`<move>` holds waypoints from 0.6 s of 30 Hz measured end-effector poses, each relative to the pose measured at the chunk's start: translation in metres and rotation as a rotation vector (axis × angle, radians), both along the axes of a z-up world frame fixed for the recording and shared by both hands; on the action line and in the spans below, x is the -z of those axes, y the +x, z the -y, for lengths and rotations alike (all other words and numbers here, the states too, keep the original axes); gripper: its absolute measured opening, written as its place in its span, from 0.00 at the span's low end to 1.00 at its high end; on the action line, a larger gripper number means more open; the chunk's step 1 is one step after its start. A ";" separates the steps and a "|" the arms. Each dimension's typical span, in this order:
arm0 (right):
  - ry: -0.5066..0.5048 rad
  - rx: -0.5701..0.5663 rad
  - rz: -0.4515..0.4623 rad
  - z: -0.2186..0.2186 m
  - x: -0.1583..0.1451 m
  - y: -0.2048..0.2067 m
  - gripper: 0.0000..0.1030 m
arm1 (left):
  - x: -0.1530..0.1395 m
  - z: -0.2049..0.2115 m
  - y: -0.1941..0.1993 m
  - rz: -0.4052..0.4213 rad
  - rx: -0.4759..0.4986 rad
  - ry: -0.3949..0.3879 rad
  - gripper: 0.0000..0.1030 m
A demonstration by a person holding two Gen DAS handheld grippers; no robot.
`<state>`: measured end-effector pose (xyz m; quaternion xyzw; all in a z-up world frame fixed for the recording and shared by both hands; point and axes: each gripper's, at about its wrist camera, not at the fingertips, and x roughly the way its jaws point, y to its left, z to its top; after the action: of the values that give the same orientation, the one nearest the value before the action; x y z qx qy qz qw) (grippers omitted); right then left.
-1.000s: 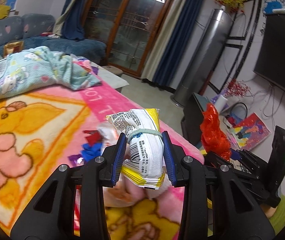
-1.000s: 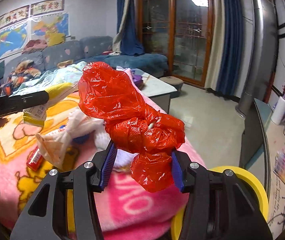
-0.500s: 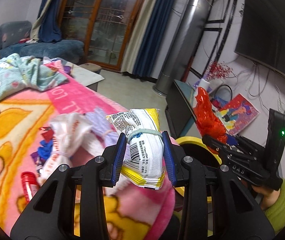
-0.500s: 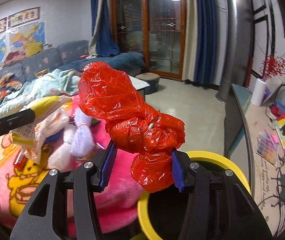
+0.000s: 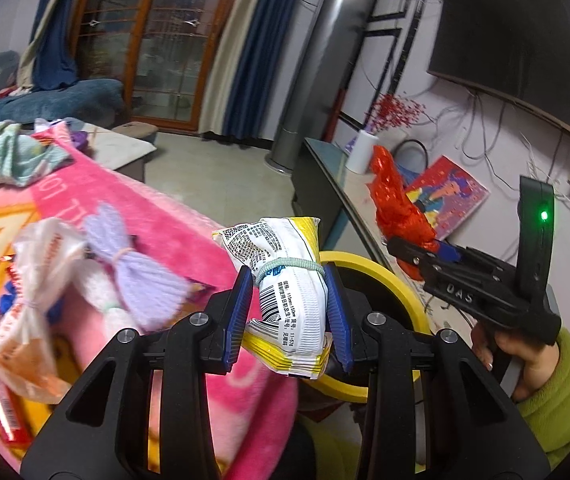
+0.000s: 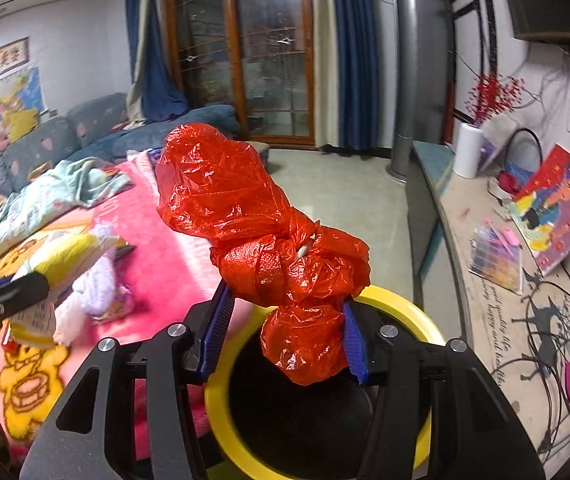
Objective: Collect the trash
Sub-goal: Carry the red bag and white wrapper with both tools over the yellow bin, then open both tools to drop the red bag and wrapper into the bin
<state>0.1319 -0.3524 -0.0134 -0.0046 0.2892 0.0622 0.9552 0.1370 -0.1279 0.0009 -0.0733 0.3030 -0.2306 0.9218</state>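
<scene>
Both pairs of jaws are closed on trash: the left gripper [image 5: 289, 312] clamps a rolled white-and-yellow snack packet [image 5: 285, 280] between its blue pads, and the right gripper [image 6: 283, 340] clamps a knotted red plastic bag [image 6: 269, 240] the same way. The packet is bound with a pale green rubber band [image 5: 289, 266] and stands nearly upright in the jaws, its barcode side facing the camera. The red bag bulges above and below the right gripper's pads, its lower lump hanging over the dark opening of a yellow-rimmed bin [image 6: 401, 304]. In the left wrist view the same bin's rim [image 5: 369, 266] shows just behind the packet, and the right gripper with the red bag [image 5: 399, 208] appears to the right, held by a hand [image 5: 525, 356] in a green sleeve [image 5: 565, 396]. Beside the bin lies a pink cartoon blanket [image 5: 189, 220] on which more bundles rest: a lilac yarn bundle [image 5: 137, 268], a clear wrapper bundle with red print [image 5: 33, 280] and a red packet [image 5: 5, 412] at the edge. Farther off are a crumpled light blue cloth [image 6: 49, 196] and a blue sofa [image 6: 97, 124].
</scene>
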 end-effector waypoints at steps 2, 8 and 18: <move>0.008 0.025 -0.012 0.011 0.004 0.000 0.46 | 0.003 0.011 0.000 -0.002 0.020 0.004 0.28; 0.046 0.090 -0.062 0.038 0.014 0.006 0.47 | 0.015 0.037 0.005 -0.022 0.069 0.014 0.28; 0.099 0.141 -0.114 0.066 0.028 0.010 0.48 | 0.040 0.073 0.012 -0.058 0.142 0.046 0.29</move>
<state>0.1420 -0.4185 -0.0415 0.0666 0.3393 0.0094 0.9383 0.1488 -0.2009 -0.0393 -0.0369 0.3391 -0.2859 0.8955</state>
